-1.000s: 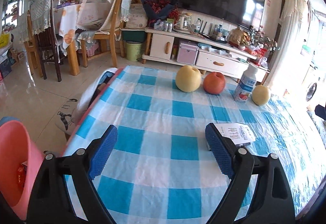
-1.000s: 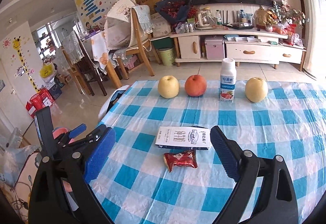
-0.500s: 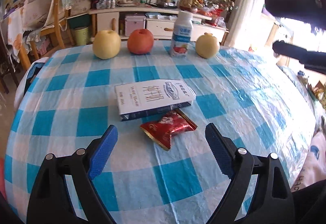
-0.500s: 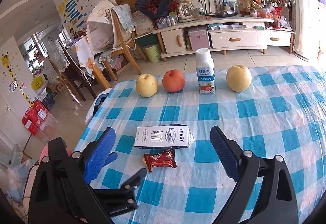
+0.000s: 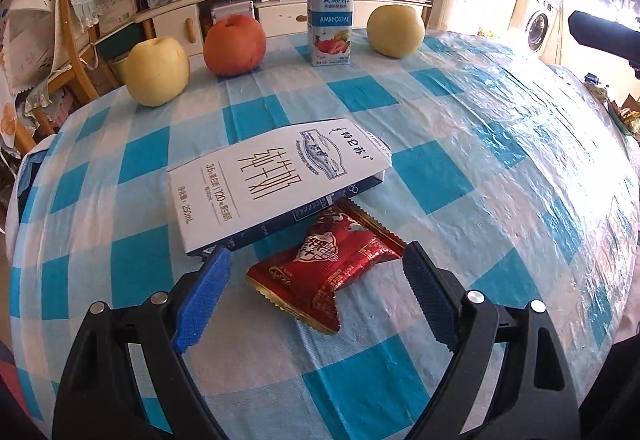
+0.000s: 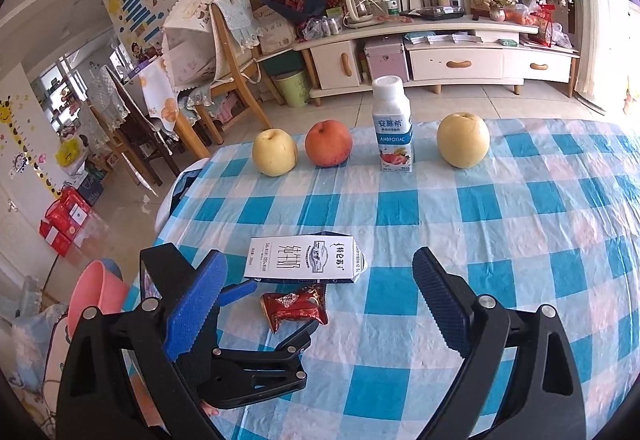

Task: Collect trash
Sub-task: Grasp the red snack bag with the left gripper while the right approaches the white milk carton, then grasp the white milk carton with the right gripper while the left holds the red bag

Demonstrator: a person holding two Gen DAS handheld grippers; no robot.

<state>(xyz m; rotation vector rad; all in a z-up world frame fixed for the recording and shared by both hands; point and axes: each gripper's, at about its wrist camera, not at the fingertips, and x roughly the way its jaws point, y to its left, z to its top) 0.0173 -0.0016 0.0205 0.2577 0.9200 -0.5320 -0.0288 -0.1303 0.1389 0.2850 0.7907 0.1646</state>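
The left gripper [image 5: 316, 272] is spread wide and low over the table, its two blue pads on either side of the red snack wrapper [image 5: 326, 266] without touching it. The wrapper lies flat on the blue-and-white checked tablecloth [image 5: 460, 167], crinkled, with gold crimped ends. Just beyond it, at 11 o'clock, a white milk carton [image 5: 276, 179] lies on its side, its near edge touching or overlapping the wrapper's far end.

Farther out along the table's far edge stands a row: a yellow pear [image 5: 157, 71] at 10 o'clock, a red apple [image 5: 234, 45] beside it, an upright yogurt bottle [image 5: 330, 11] at 12, and another pear [image 5: 395, 31] at 1 o'clock.

The right gripper [image 6: 316, 300] is also released, jaws wide, holding nothing and hanging above the table. In its view the left gripper's pad [image 6: 240, 291] sits beside the wrapper [image 6: 295, 306]. A pink bin [image 6: 94, 298] stands off the table at 9 o'clock.
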